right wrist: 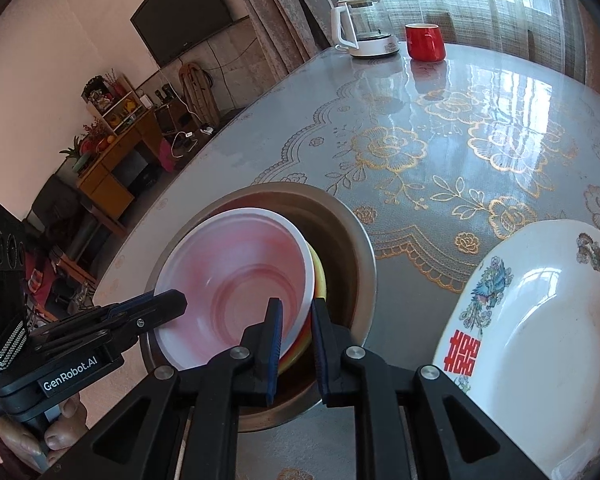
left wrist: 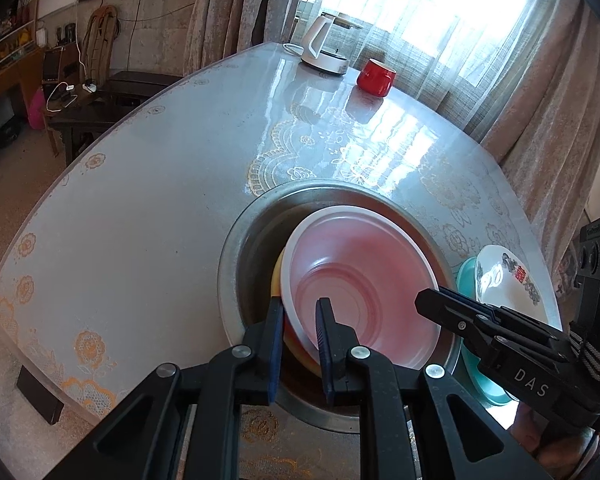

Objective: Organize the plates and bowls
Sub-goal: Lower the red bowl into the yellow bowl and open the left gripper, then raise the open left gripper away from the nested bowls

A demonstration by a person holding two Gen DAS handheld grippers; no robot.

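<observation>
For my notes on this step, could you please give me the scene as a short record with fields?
basin: metal basin on the table
contents: pink bowl tilted on a yellow dish
left gripper: shut on the pink bowl's rim
right gripper: shut on the opposite rim
beside basin: white plate over a teal plate
far end: kettle, red mug

Pink bowl [left wrist: 360, 276] — white-rimmed; red cup [left wrist: 375, 76].

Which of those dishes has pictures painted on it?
The white plate lying on the table beside the metal basin: it bears birds and red characters. The pink bowl and the yellow dish under it, inside the basin, are plain.
</observation>
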